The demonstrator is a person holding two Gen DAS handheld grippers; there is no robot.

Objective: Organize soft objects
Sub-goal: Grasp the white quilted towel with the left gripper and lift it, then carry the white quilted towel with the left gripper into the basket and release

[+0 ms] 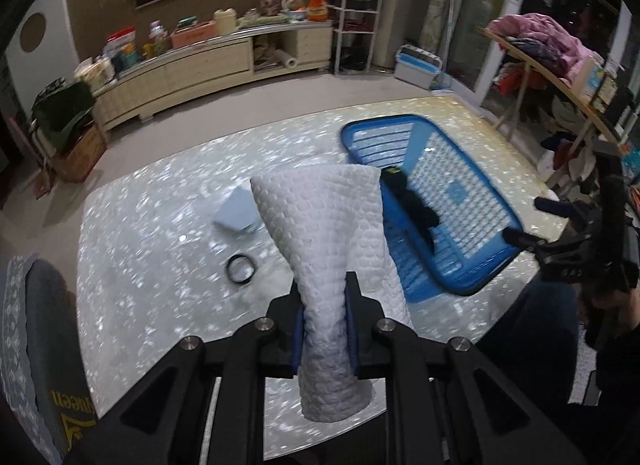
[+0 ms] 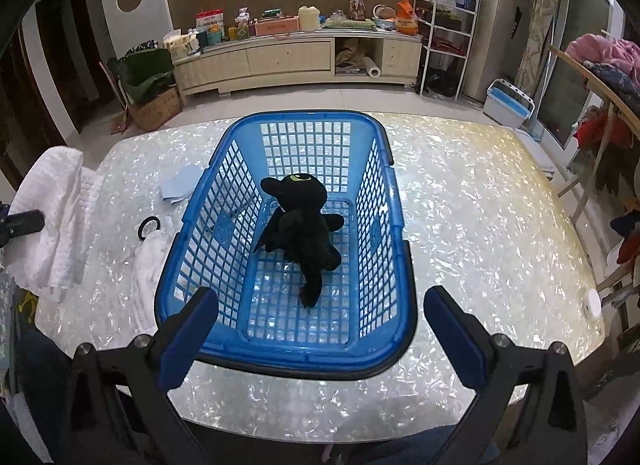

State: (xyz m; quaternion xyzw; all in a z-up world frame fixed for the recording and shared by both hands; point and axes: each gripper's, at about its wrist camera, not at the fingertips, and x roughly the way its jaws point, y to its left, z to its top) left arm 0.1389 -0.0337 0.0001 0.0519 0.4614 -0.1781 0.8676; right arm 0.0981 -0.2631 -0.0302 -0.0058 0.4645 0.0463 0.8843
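My left gripper (image 1: 324, 329) is shut on a white textured towel (image 1: 320, 225), which hangs lifted above the table, left of the blue basket (image 1: 472, 277). In the right wrist view the same towel (image 2: 52, 217) shows at the far left. A black plush toy (image 2: 304, 225) lies inside the blue basket (image 2: 304, 365). My right gripper (image 2: 320, 329) is open over the basket's near rim, with nothing between its fingers. On the table left of the basket lie a second white cloth (image 2: 150, 265), a black ring (image 2: 149, 225) and a light blue folded cloth (image 2: 180, 185).
The pearly table (image 2: 460, 225) ends close in front of me. A small white round object (image 2: 591, 303) sits near its right edge. A wooden rack of clothes (image 2: 608, 65) stands to the right, and a long cabinet (image 2: 288, 57) runs along the far wall.
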